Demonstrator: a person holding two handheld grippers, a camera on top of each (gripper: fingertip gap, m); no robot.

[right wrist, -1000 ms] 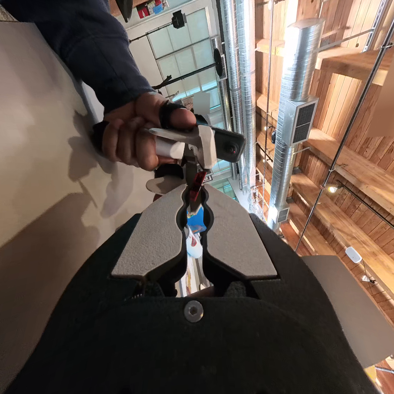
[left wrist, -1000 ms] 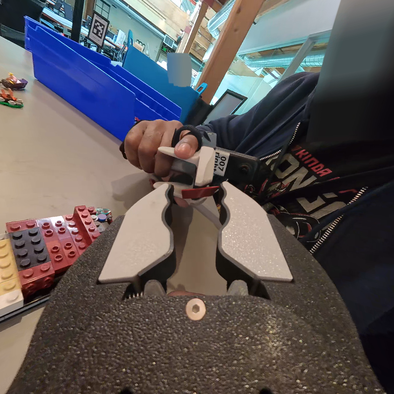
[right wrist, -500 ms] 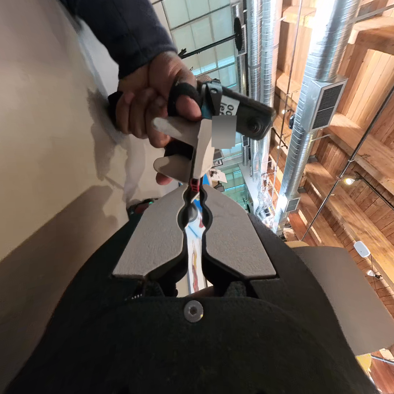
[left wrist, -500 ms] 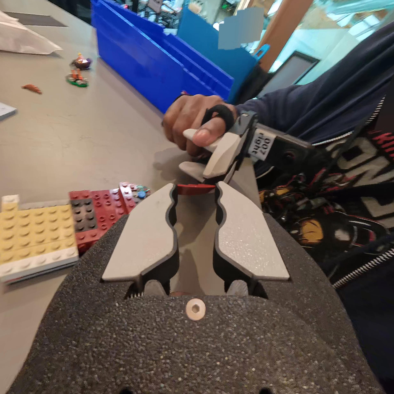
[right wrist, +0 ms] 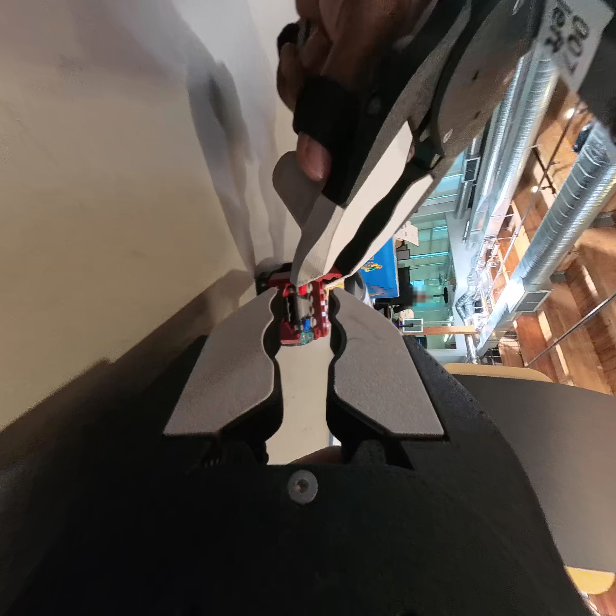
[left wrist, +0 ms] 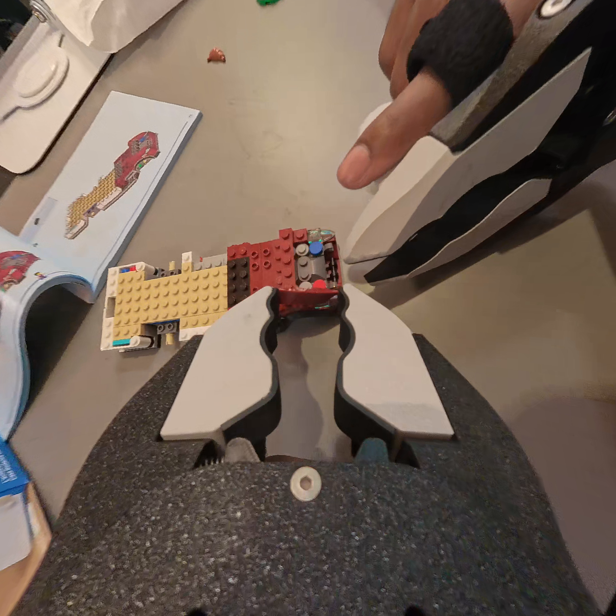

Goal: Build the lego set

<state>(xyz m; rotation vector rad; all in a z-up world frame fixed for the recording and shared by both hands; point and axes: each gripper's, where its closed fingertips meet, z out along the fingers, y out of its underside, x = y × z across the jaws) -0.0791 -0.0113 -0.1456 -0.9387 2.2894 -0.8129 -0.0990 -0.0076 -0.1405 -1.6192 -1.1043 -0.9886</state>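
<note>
The lego model (left wrist: 186, 293), with a tan deck and a dark red front, lies on the grey table (left wrist: 300, 133). My left gripper (left wrist: 306, 296) is shut on a dark red curved piece (left wrist: 300, 301) and holds it against the near side of the model's red front end. My right gripper (left wrist: 361, 270) is open and empty, with its tips just right of the model's front. In the right wrist view the model's front (right wrist: 300, 320) shows between the open right fingers (right wrist: 240, 340), with gaps on both sides. The left gripper (right wrist: 320, 275) comes down onto it from above.
An open instruction booklet (left wrist: 110, 186) lies left of the model. A white bag (left wrist: 40, 83) lies at the far left. A small brown piece (left wrist: 216, 55) lies loose farther back. A blue box (left wrist: 10, 476) stands at the near left. A person's hand (left wrist: 400, 133) holds the right gripper. The grippers are tip to tip, or close to it.
The right gripper let go of the dark red piece and opened. The left gripper shut on the piece, then carried it from mid-air down to the model's front end.
</note>
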